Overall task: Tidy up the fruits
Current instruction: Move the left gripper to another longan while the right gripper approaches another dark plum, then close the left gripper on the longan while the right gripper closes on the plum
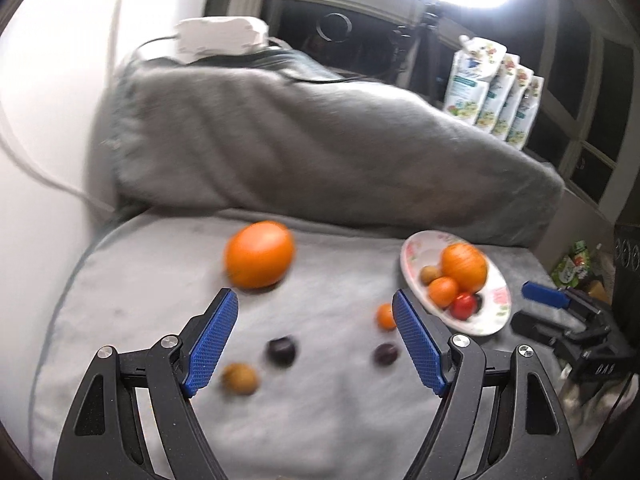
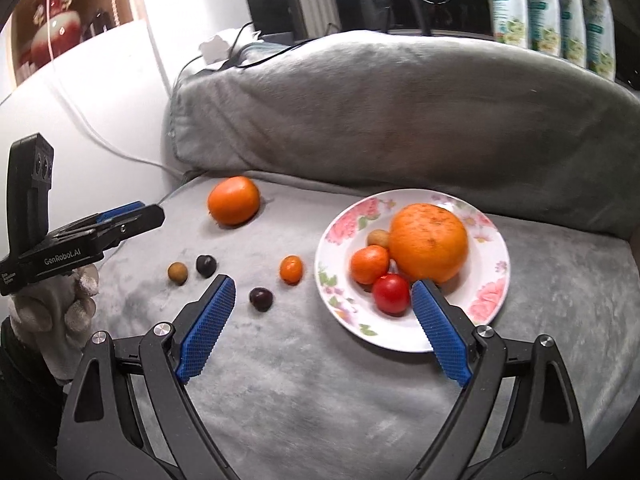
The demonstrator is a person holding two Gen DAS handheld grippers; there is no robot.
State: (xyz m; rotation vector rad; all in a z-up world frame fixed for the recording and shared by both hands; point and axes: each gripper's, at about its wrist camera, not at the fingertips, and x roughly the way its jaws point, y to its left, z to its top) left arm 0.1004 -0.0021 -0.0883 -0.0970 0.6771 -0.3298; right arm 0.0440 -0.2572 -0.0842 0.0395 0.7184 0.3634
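Grey plush sofa (image 2: 320, 380) carries everything; its back cushion (image 2: 400, 120) rises behind, with pouches (image 2: 556, 4) on the sill beyond. Right of centre sits a floral plate (image 2: 490, 300) holding a big orange (image 2: 429, 242), a mandarin (image 2: 369, 265), a tomato (image 2: 391, 294) and a small tan fruit (image 2: 378, 237). Loose on the seat to its left: an orange (image 2: 234, 200), a kumquat (image 2: 291, 269), two dark plums (image 2: 206, 266) (image 2: 261, 299) and a tan longan (image 2: 177, 273). Both tools are spread wide, holding nothing: the right tool (image 2: 322, 300) hovers near the plate's front rim, the left tool (image 1: 316, 312) above the loose fruit.
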